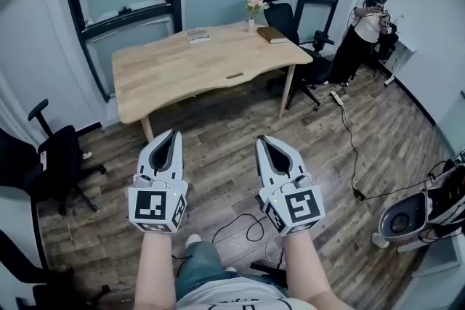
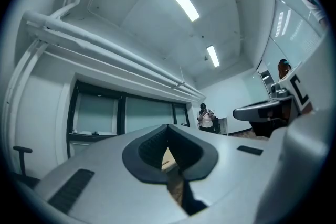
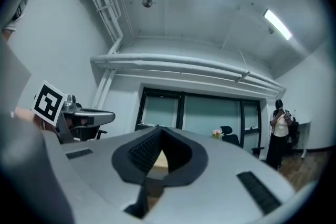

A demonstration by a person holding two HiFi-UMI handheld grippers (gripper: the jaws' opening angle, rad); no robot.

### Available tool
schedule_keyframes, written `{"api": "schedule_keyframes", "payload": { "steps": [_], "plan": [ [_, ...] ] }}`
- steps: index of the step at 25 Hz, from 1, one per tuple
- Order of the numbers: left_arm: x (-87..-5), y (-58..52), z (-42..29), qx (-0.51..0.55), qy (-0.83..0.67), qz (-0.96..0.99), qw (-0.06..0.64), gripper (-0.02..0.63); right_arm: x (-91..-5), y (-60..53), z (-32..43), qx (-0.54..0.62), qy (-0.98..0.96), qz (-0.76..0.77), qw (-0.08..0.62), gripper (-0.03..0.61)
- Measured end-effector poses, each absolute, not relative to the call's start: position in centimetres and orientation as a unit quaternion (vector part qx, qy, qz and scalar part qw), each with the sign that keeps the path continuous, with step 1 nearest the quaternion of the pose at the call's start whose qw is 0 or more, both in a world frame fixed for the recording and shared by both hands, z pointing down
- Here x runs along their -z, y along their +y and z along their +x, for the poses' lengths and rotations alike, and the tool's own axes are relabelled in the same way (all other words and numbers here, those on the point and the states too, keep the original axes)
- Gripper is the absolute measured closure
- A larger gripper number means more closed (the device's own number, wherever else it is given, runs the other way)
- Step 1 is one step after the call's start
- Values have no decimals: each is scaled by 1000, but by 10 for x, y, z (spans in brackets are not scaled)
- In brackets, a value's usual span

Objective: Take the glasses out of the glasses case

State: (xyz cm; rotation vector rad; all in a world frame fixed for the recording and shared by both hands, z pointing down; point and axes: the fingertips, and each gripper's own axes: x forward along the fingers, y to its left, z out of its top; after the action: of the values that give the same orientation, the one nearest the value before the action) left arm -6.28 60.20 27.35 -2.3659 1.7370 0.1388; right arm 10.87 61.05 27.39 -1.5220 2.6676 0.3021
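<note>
A brown oblong thing (image 1: 272, 35), possibly the glasses case, lies at the far right end of the wooden table (image 1: 182, 69); no glasses show. Both grippers are held over the floor, well short of the table and pointing toward it. My left gripper (image 1: 172, 134) has its jaws together with nothing between them, and its tips meet in the left gripper view (image 2: 168, 127). My right gripper (image 1: 264, 141) is shut the same way and empty, its tips touching in the right gripper view (image 3: 160, 128). Each gripper shows at the edge of the other's view.
On the table are also a pale book (image 1: 197, 35) and a vase of flowers (image 1: 253, 9). Black office chairs stand at the left (image 1: 54, 156) and behind the table (image 1: 280, 7). A person (image 1: 367, 29) stands at the back right. Cables (image 1: 352, 156) run across the wooden floor.
</note>
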Motion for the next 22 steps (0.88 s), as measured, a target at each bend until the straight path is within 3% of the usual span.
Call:
{"api": "schedule_keyframes", "payload": {
  "steps": [7, 22],
  "plan": [
    [-294, 522, -79, -44, 597, -796, 85, 598, -293, 534, 101, -89, 863, -497, 18, 569],
    [-291, 237, -139, -54, 573, -815, 66, 598, -281, 265, 24, -102, 857, -504, 7, 568]
  ]
}}
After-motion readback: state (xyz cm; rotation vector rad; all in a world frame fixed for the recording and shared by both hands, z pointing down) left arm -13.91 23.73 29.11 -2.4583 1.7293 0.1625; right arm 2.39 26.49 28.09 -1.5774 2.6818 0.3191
